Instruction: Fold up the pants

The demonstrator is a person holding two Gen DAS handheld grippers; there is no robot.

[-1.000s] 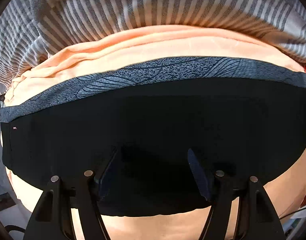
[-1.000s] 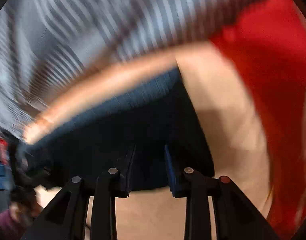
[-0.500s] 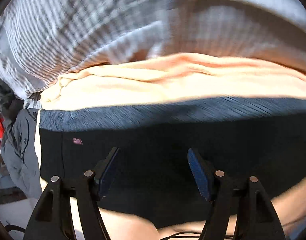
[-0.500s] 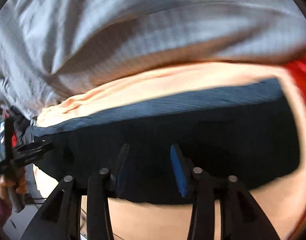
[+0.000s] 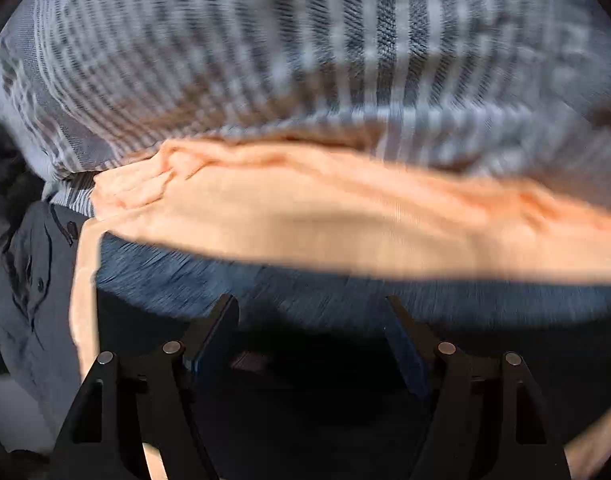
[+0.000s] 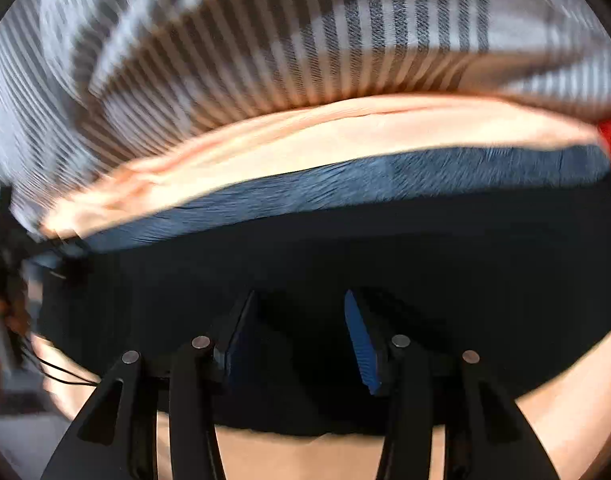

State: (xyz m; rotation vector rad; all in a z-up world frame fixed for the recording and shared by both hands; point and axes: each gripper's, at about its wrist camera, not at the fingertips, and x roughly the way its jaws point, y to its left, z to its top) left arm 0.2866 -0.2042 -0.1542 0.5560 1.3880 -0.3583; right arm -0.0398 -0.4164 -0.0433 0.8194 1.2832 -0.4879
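Striped bedding fills the far field, with a peach sheet under the work. Black pants lie flat across that sheet, blue patterned band on the far edge, long axis running side to side across both views. Right gripper sits over the middle of the dark cloth; left gripper hangs nearer the garment's left end, by a grey garment. Both jaws are opening, cloth below them but nothing pinched. Probably the left end is the next grab. No label or writing is legible; blur is heavy.
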